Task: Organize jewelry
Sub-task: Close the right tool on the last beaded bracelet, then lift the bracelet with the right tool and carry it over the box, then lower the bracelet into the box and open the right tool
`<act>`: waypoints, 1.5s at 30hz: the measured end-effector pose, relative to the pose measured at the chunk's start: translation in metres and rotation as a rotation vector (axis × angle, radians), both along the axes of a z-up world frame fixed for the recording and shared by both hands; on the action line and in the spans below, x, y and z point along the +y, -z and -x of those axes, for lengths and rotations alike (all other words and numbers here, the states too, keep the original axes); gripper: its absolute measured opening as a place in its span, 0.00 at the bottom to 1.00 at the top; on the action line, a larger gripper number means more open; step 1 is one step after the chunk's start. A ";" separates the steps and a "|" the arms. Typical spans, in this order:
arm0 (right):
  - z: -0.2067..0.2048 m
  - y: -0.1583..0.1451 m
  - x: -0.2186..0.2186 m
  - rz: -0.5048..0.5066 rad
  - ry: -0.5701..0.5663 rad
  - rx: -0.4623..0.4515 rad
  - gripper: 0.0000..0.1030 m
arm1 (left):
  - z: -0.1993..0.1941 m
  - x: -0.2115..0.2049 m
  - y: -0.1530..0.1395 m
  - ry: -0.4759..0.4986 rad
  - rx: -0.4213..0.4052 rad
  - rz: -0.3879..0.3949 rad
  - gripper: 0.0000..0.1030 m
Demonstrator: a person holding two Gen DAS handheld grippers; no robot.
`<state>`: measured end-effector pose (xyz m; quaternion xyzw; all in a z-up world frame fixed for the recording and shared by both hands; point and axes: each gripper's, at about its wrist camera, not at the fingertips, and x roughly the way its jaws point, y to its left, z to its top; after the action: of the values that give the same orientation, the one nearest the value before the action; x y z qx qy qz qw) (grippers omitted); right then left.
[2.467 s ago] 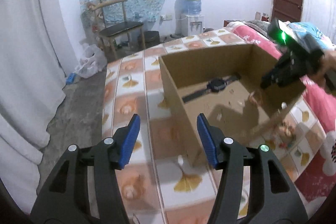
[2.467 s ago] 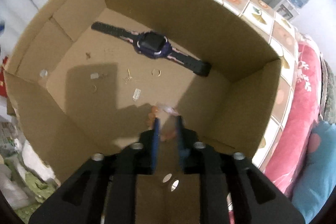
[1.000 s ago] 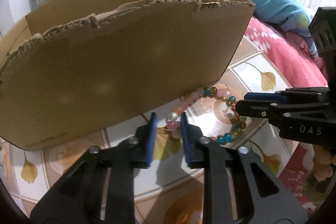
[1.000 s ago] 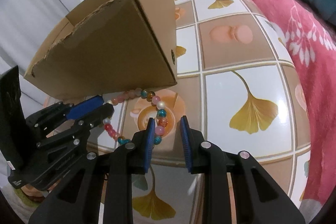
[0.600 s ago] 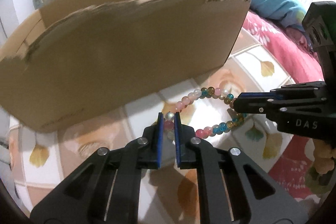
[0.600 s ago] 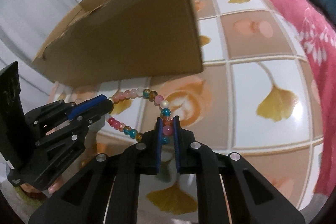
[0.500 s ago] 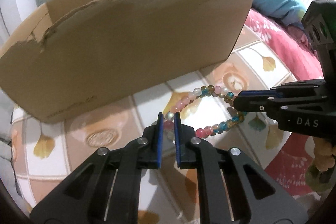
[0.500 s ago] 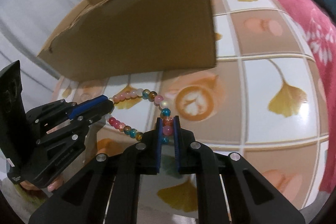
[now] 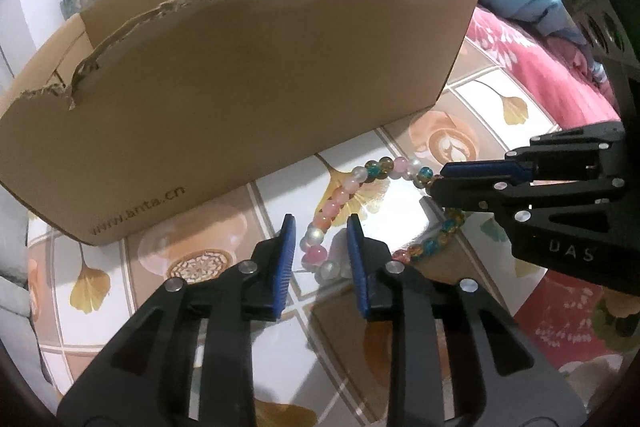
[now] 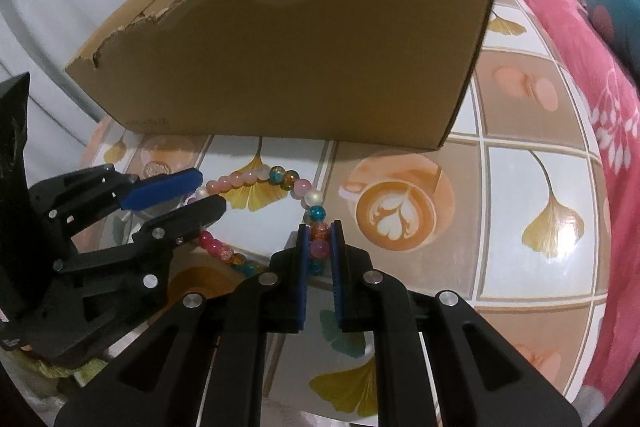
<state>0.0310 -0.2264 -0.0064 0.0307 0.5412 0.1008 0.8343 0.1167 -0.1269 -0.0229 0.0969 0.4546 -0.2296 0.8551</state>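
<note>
My left gripper [image 9: 322, 247] has its 2 blue pads spread apart. The near end of the beaded bracelet [image 9: 340, 201] lies between them, and I see a gap on each side, so nothing is clamped there. 0.5 s ago these pads were pinched tight on the same beads; the left side has therefore released.

The cardboard box [image 9: 248, 83] stands just behind the bracelet on the patterned tabletop [image 9: 472, 99]. Its torn front wall faces me, and the interior is hidden from both wrist views. The box has kept its place relative to the table since 0.5 s ago.

My right gripper [image 10: 319, 247] is clamped on the far end of the bracelet, with 1 orange and 1 pink bead squeezed between its pads. This hold matches the one 0.5 s ago. From the right wrist view, the strand [image 10: 256, 183] runs in a loop from these pads toward the left gripper [image 10: 188, 195], low over the table; I cannot tell whether it touches the surface.

Step in hand, by my judgement: transfer of the bracelet to a 1-gripper hold for boxing. The next move calls for:
1. Back the left gripper clear of the loop.
2. Raise the right gripper above the torn wall.
3. Release over the box interior.

Risk: the free end may snag on the ragged cardboard edge.
</note>
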 end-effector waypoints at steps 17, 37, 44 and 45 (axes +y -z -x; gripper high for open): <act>-0.010 0.001 0.013 0.040 0.000 -0.008 0.10 | 0.004 0.027 0.000 -0.042 -0.037 0.096 0.08; 0.021 -0.148 0.014 -0.009 -0.101 -0.377 0.10 | 0.050 0.064 -0.152 0.018 -0.391 0.256 0.08; -0.048 -0.178 0.022 0.005 -0.204 -0.406 0.10 | -0.006 0.079 -0.194 0.030 -0.418 0.272 0.08; -0.066 -0.174 0.018 -0.007 -0.213 -0.363 0.10 | -0.024 0.077 -0.191 0.041 -0.379 0.259 0.08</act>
<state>0.0972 -0.2081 0.1672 -0.0424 0.3818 0.1940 0.9027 0.1404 -0.0498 0.1682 0.0372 0.2505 -0.2810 0.9257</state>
